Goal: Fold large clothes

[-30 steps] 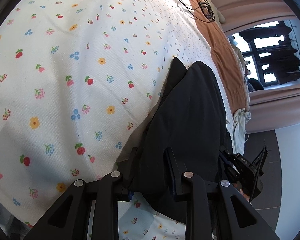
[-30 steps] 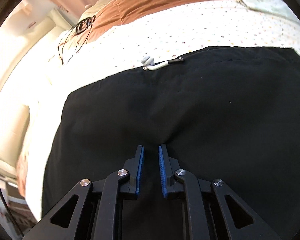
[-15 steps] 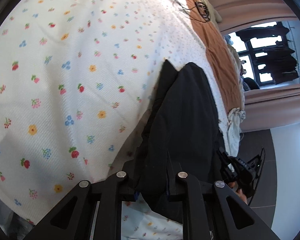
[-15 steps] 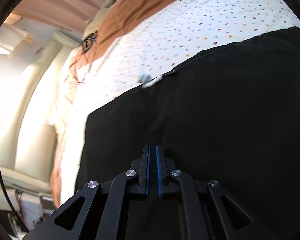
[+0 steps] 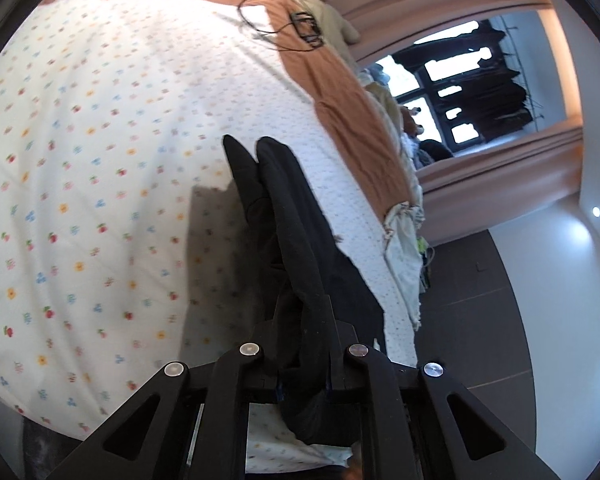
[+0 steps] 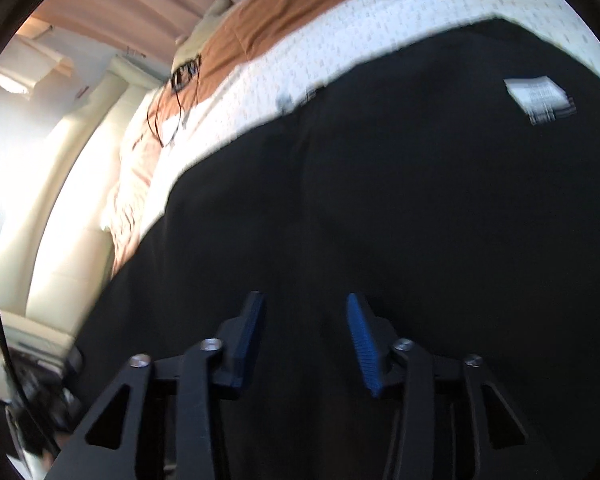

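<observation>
A large black garment point(image 5: 288, 200) lies on a bed with a floral sheet point(image 5: 100, 160). In the left wrist view a fold of it rises off the sheet as a narrow ridge into my left gripper point(image 5: 304, 320). Its jaws are closing, and the pads pinch the cloth. In the right wrist view the black garment point(image 6: 420, 200) fills most of the picture, with a white label point(image 6: 538, 98) at upper right. My right gripper point(image 6: 305, 300) hovers low over the cloth. Its jaws are opening, the blue pads stand apart, and nothing is pressed between them.
A brown blanket point(image 5: 340, 92) covers the far part of the bed, with a black cable and small device point(image 5: 306, 30) on it. Light clothes point(image 5: 404, 248) are heaped at the bed's edge. Beyond are dark floor point(image 5: 480, 320) and a window point(image 5: 460, 92). A cream padded headboard point(image 6: 72, 200) stands at left.
My left gripper has risen, lifting the pinched fold off the sheet, and its jaws have narrowed. My right gripper slid across the garment, its jaws parted, and the white label came into view.
</observation>
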Demonstrator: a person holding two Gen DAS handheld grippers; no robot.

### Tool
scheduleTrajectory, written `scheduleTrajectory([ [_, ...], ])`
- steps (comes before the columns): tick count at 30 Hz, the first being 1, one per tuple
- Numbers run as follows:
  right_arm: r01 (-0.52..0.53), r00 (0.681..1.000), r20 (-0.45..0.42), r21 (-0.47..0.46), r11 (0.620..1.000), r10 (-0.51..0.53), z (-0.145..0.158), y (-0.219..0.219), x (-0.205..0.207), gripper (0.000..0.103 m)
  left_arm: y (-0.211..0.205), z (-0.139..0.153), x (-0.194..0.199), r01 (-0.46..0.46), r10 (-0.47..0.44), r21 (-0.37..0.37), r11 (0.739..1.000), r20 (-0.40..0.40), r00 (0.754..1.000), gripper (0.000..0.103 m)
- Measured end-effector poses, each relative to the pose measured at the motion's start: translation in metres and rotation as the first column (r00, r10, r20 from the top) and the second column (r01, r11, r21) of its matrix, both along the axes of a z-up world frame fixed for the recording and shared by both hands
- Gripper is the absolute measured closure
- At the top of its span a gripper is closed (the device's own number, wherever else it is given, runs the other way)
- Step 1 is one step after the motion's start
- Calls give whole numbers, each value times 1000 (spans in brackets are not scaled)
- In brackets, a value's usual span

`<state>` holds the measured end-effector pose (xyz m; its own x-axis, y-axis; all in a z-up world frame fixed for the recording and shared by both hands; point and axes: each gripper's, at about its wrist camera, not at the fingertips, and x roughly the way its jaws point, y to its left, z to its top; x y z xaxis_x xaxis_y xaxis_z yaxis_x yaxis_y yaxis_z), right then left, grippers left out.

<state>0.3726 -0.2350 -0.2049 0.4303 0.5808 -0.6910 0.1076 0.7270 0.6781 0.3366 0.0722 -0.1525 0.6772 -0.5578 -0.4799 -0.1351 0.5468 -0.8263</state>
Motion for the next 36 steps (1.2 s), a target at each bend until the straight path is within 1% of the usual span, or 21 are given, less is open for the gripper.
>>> scheduleTrajectory([
  [2,-15,1000,-13,-15,1000,15,-2,5,-16,68,-8,11,3,21,-21,1,1000,26,999,91],
  [4,-36,999,-20,-23,999,35,-4,11,-21,71,-16,21,4,41,-41,7,999,47,998,91],
  [6,-44,999,-26,-63,997,42,-4,13,-27,77,-27,31,7,63,-64,14,998,66,996,91],
  [10,-46,999,-30,-73,996,44,-3,11,-44,77,-46,46,9,101,-103,24,995,98,990,91],
  [11,-45,999,-29,-70,997,43,-4,10,-50,79,-51,50,8,111,-113,26,993,105,988,91],
  [12,-44,999,-32,-64,997,42,-5,8,-54,82,-57,53,8,123,-126,29,992,112,986,91],
  [14,-47,998,-37,-50,998,45,-7,7,-64,86,-70,59,10,145,-149,39,989,123,981,91],
  [16,-49,998,-46,-29,998,48,-10,6,-72,87,-82,65,11,170,-175,46,984,131,976,91],
  [18,-57,996,-65,5,998,57,-15,1,-78,92,-98,70,11,195,-201,58,979,139,970,91],
  [21,-53,993,-96,84,995,61,-18,-13,-84,94,-120,76,13,226,-235,77,971,157,959,91],
  [23,-48,995,-79,123,991,58,-10,-26,-86,94,-135,81,15,246,-258,87,965,165,952,91],
  [26,-9,1000,-23,151,988,13,6,-53,-93,94,-160,86,18,279,-294,108,954,166,941,91],
  [29,62,998,19,152,986,-65,20,-92,-102,94,-182,88,21,309,-326,124,943,161,932,91],
  [32,133,989,44,156,979,-141,28,-123,-116,94,-208,86,24,345,-364,138,928,151,919,91],
  [33,150,986,49,152,977,-159,33,-122,-114,94,-217,85,26,358,-378,144,923,146,914,91],
  [35,192,978,60,137,972,-202,33,-143,-121,94,-235,80,30,385,-405,156,910,133,905,91],
  [36,210,974,60,137,968,-220,35,-144,-123,94,-246,77,32,400,-421,164,902,122,899,91],
])
